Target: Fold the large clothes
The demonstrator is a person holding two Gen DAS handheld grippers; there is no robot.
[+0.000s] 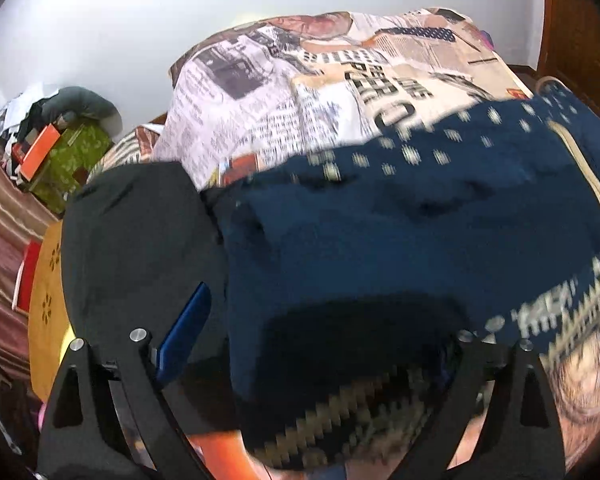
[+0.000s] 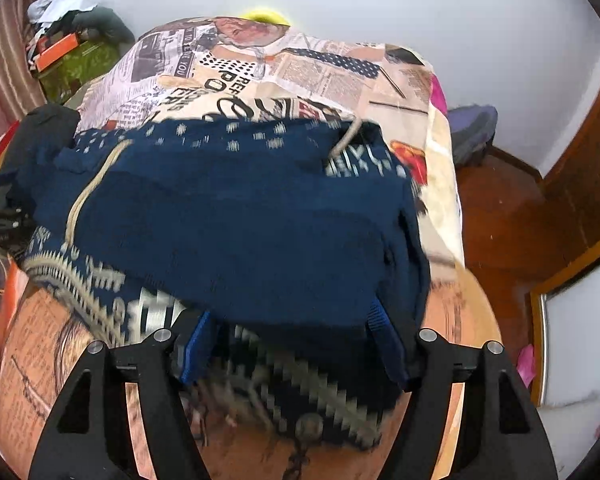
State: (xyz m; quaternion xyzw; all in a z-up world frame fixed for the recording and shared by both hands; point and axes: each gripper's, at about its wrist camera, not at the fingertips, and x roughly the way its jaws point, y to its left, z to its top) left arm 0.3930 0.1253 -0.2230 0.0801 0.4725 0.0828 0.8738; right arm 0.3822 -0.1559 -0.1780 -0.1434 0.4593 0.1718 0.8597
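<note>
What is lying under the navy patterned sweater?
Under the navy sweater lies a newspaper-print sheet, visible beyond it and along its right side. A black garment sits at its left edge. Anything directly beneath the sweater's middle is covered.

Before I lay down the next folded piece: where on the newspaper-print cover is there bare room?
Free: the far stretch of the cover beyond the navy sweater, toward the white wall. Crowded: the near part under both tools, and the left edge with the black garment.

Bed in newspaper-print sheet, navy patterned sweater and black garment on it.
</note>
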